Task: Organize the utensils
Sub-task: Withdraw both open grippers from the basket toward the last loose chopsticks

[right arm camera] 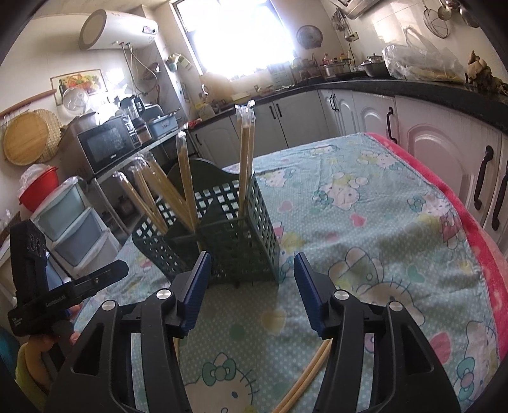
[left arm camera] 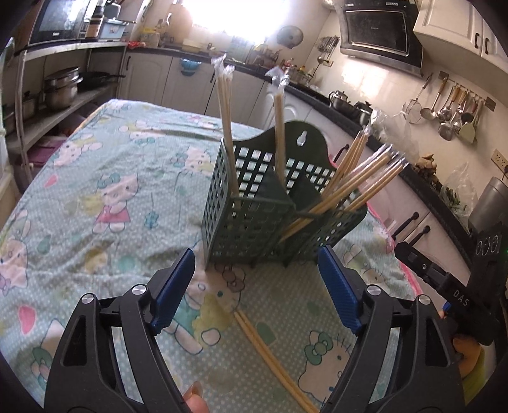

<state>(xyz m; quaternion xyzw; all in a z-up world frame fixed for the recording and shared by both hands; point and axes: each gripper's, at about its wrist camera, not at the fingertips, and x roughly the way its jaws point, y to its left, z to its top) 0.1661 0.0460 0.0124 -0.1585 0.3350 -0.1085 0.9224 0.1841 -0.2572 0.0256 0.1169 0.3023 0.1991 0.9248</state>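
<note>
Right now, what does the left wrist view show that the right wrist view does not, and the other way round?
Only the left wrist view: a range hood and ladles hanging on a wall rail. Only the right wrist view: a white water heater and a red bucket. Both: the green utensil basket holding wrapped chopsticks, and one loose pair of chopsticks lying on the tablecloth.
</note>
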